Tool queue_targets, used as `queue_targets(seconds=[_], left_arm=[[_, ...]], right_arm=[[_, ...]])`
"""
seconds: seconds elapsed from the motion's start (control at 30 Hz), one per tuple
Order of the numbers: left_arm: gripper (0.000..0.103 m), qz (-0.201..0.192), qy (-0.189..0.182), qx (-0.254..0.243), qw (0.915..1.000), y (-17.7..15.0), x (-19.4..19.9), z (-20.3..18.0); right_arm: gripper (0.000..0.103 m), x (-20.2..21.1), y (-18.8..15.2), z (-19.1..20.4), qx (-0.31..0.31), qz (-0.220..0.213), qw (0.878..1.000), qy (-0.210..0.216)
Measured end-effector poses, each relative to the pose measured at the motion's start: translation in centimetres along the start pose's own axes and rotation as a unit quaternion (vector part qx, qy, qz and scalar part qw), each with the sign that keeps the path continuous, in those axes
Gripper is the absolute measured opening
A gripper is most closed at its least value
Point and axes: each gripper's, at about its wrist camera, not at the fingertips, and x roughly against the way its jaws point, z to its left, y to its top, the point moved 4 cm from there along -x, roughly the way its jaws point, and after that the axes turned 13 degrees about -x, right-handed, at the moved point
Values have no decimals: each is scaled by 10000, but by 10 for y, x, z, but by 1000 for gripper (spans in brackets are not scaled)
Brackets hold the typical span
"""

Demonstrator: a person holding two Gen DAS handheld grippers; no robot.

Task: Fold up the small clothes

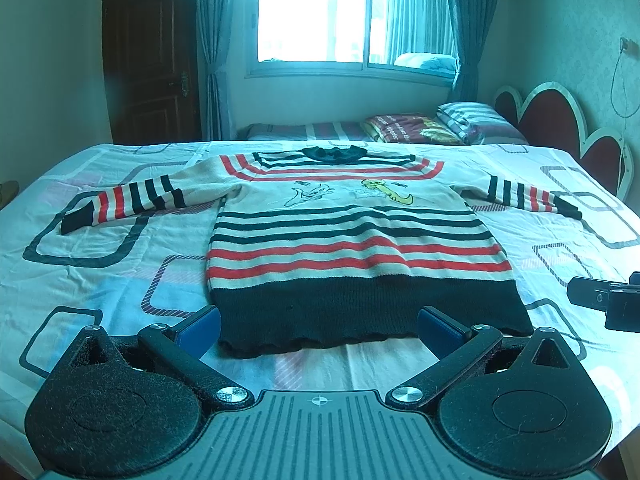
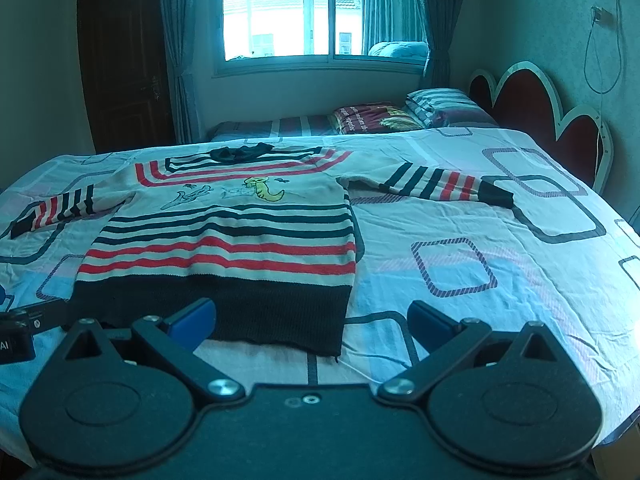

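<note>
A small striped sweater [image 1: 356, 248] lies flat and face up on the bed, both sleeves spread out sideways, its dark hem nearest me. It has red and dark stripes on cream and a cartoon print on the chest. In the right wrist view the same sweater [image 2: 224, 240] sits left of centre. My left gripper [image 1: 318, 324] is open, hovering just in front of the hem's middle, with nothing between its blue pads. My right gripper [image 2: 312, 320] is open too, near the hem's right corner. The right gripper [image 1: 604, 300] also shows at the right edge of the left wrist view.
The bed sheet [image 2: 480, 240] is pale with rounded-rectangle prints. Folded bedding and pillows [image 1: 440, 124] lie on a second bed behind. A red scalloped headboard [image 2: 532, 100] stands at the right. A window with curtains and a dark door fill the far wall.
</note>
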Motion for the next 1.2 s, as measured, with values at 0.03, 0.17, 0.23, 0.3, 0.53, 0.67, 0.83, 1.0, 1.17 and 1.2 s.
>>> queue_targets(seconds=[0.03,0.17,0.23,0.3,0.53,0.67,0.83,1.0,1.17,1.2], left_arm=[[103,13,14,6,10000,-1,0,1],[103,103,226,107,9996,0,-6,9],[103,100,152,190,9997,4,-13,14],[103,128,-38,189,9997,9,-26,19],[103,-68,-56,66,9999,48,-92,43],[103,-30,108,183,9998,71,-147,65],[103,278,453,413,9977,88,-206,93],[103,478,505,541,9961,84,-246,106],[103,618,550,581,9949,76,-271,110],[103,627,547,600,9947,76,-274,111]], right_arm=[[102,0,0,0,-2,-2,10000,-1],[102,-5,2,-4,-165,45,9999,11],[102,-10,8,-12,-294,19,9996,33],[102,-17,17,-27,-522,-45,9986,110],[100,-74,74,-119,-2115,-457,9762,158],[99,-130,114,-175,-2819,-755,9565,58],[98,-209,144,-241,-3742,-851,9234,-45],[79,-277,149,-275,-4341,-711,8980,69],[49,-316,135,-294,-5092,-400,8594,241],[49,-318,134,-295,-5148,-444,8556,308]])
